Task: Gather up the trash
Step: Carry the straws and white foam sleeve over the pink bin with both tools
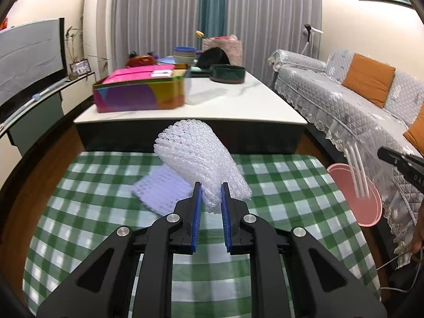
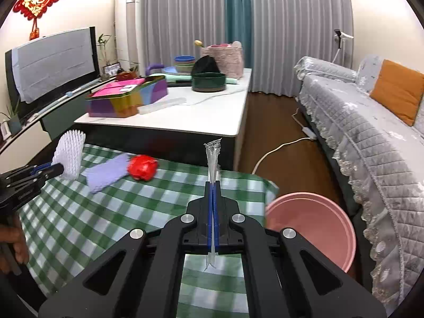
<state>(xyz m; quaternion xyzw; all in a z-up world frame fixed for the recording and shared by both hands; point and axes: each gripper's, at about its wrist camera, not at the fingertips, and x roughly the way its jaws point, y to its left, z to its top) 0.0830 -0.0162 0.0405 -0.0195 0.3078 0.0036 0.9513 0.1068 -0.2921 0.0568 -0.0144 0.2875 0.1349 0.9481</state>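
purple foam net (image 2: 106, 173), red wrapper (image 2: 142, 171), pink bin (image 2: 322, 220)

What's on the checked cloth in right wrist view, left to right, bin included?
Left gripper holding white foam net → purple foam net → red wad → clear wrapper in right gripper → pink bin off the cloth's right edge.

A colourful box (image 1: 139, 92) is sitting near the left front of the white table (image 1: 238, 106), a dark green round tin (image 1: 227, 73) and stacked bowls (image 1: 184, 54) are standing farther back, and a grey-covered sofa (image 1: 352, 98) with an orange cushion (image 1: 368, 79) is lining the right wall.
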